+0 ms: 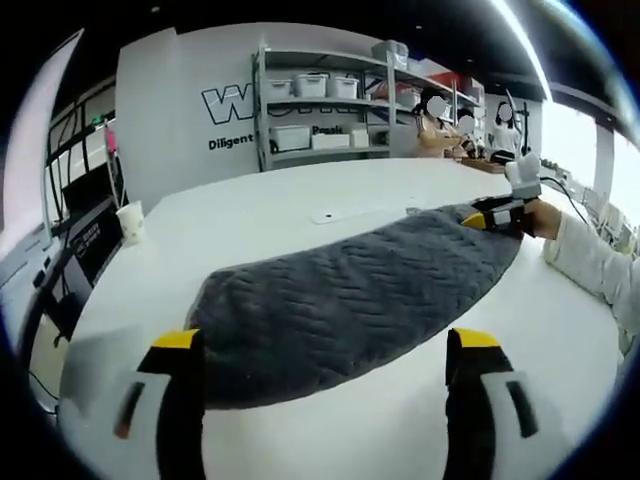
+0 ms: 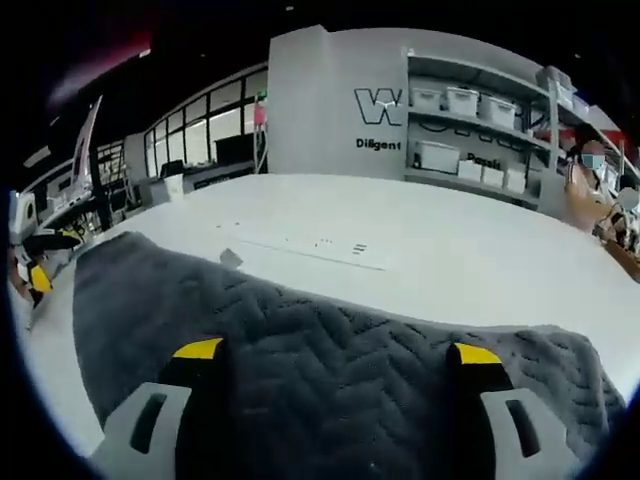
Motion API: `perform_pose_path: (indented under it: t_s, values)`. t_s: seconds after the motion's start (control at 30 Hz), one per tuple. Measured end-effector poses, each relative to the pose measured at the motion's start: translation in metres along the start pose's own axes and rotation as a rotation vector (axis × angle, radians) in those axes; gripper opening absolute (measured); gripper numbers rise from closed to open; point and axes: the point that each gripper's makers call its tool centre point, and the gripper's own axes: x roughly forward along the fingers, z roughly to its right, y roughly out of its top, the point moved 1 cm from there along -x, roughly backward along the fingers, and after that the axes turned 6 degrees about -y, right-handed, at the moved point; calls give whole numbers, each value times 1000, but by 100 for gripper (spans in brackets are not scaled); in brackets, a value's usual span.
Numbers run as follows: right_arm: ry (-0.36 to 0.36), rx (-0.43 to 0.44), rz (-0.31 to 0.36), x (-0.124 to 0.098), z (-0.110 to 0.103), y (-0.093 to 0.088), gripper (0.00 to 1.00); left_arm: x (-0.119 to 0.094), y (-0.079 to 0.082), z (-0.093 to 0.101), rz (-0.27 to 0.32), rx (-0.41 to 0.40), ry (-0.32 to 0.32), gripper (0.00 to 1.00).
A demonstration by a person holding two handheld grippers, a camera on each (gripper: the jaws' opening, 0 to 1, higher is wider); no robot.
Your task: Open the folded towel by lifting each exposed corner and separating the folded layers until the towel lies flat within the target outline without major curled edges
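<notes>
Presently on the bench: one grey quilted towel with a herringbone stitch, lying as a long folded band across the white top.

Left tool: jaws spread wide, yellow tips either side of the towel's near edge, nothing pinched; it stands just short of the cloth.

Right tool: jaws likewise spread, poised over the towel, which fills the lower part of the right gripper view. Whether the tips touch the cloth, I cannot tell. The same tool appears in the left gripper view at the towel's far end, held by a person's hand in a white sleeve.

Target outline: faint markings show on the bench beyond the towel; their full shape cannot be made out.

Surroundings: a paper cup near the bench edge; shelving with white bins against the far wall.

Step in hand, as judged: taking hold of the exposed edge at both ends to peel the upper layer open. The towel looks thick and limp, so it will likely sag between the two grips. Advice: pinch the top layer alone, close to each corner; lift both ends together; carry the layer away from the fold evenly; lay it down taut so no edge curls under.
</notes>
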Motion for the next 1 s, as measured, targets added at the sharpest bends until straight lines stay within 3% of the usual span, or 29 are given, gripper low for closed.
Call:
perform_pose_path:
  t_s: [0.33,0.73,0.87,1.0]
  values:
    - [43,10,14,-16,15,4,91,1,-3,-3,-8,-9,3,99]
    - [-35,-11,35,-60,95,1,83,2,-4,-4,-13,-14,4,99]
    - [-17,-2,82,-77,114,0,79,2,-4,-6,-14,-17,9,99]
    - [-100,12,60,-93,149,-13,74,3,-3,-7,-15,-19,9,99]
